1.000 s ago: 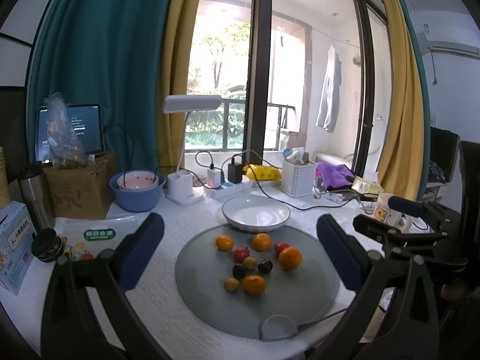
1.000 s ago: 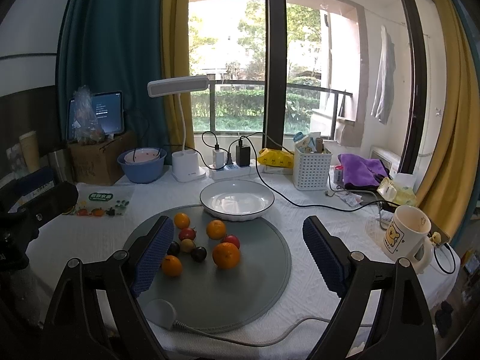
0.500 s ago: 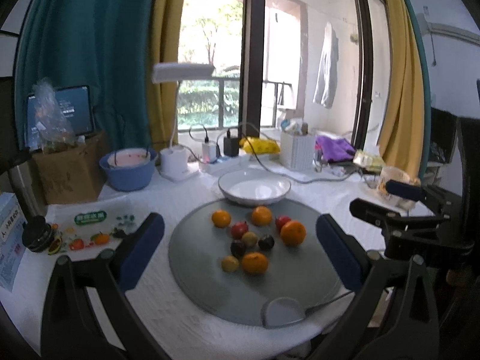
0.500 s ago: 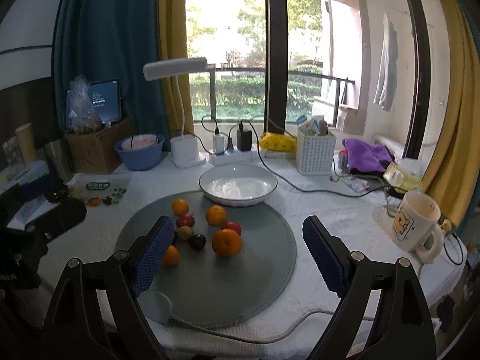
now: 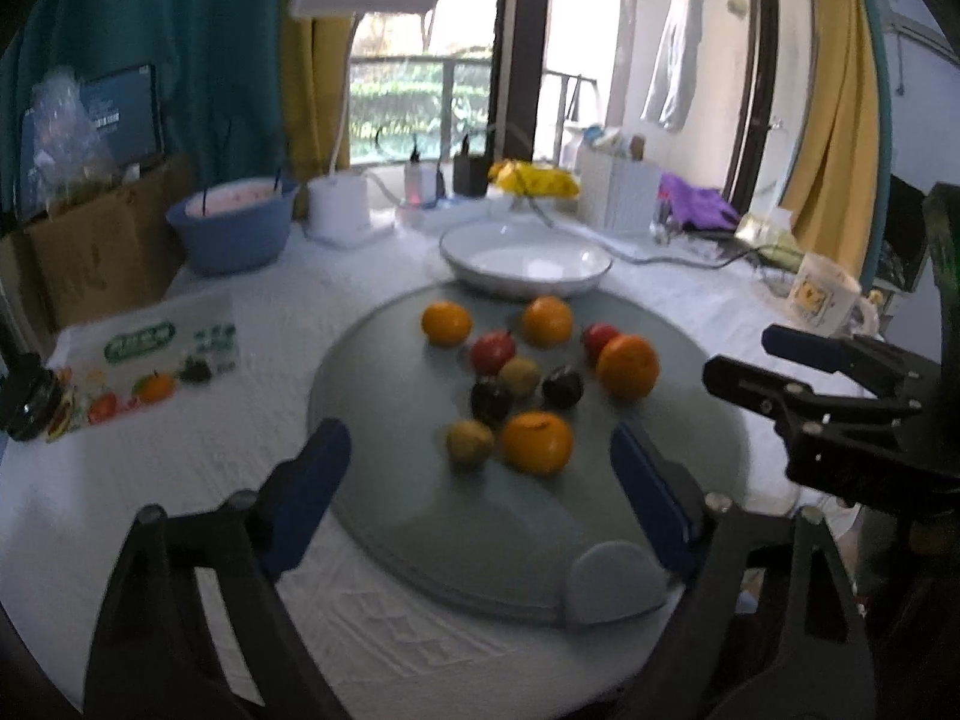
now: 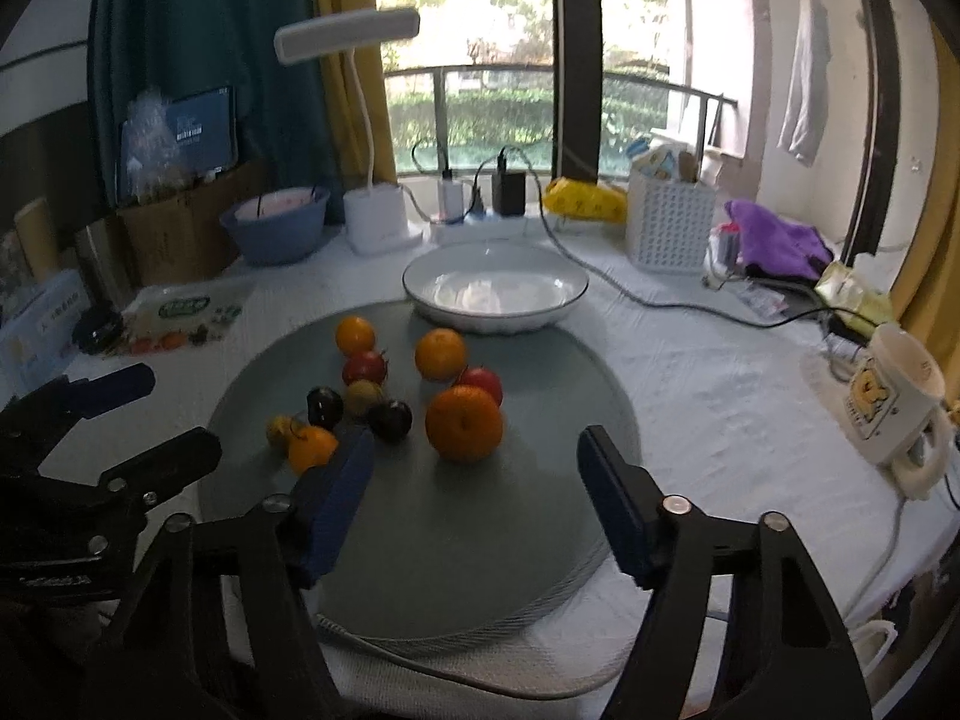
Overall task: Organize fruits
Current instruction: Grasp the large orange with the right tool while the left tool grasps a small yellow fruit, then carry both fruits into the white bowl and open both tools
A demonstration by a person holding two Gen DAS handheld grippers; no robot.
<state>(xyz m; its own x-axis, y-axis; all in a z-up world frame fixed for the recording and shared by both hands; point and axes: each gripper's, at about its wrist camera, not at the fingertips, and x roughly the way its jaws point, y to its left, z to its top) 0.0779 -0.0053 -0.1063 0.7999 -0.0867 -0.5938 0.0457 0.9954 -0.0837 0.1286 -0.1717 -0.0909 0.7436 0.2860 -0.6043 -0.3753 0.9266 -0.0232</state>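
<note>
Several fruits lie on a round grey mat (image 5: 690, 420) (image 6: 540, 420): oranges, red apples, dark plums and yellowish fruits. The biggest orange (image 6: 463, 423) (image 5: 627, 366) sits at the group's right. An empty white bowl (image 6: 495, 290) (image 5: 525, 261) stands just behind the mat. My left gripper (image 5: 480, 489) is open and empty, just in front of a small orange (image 5: 536, 441) and a yellowish fruit (image 5: 470, 443). My right gripper (image 6: 477, 489) is open and empty, just in front of the biggest orange. Each gripper shows at the edge of the other's view.
A blue basin (image 6: 276, 228), a white lamp base (image 6: 375, 222), a power strip with cables, a white basket (image 6: 671, 227) and a purple cloth (image 6: 774, 237) line the back. A mug (image 6: 894, 396) stands at the right. A printed bag (image 5: 144, 354) lies at the left.
Both grippers have come down and forward toward the fruits on the mat, which now look larger. Both stay open. The fruits have not moved.
</note>
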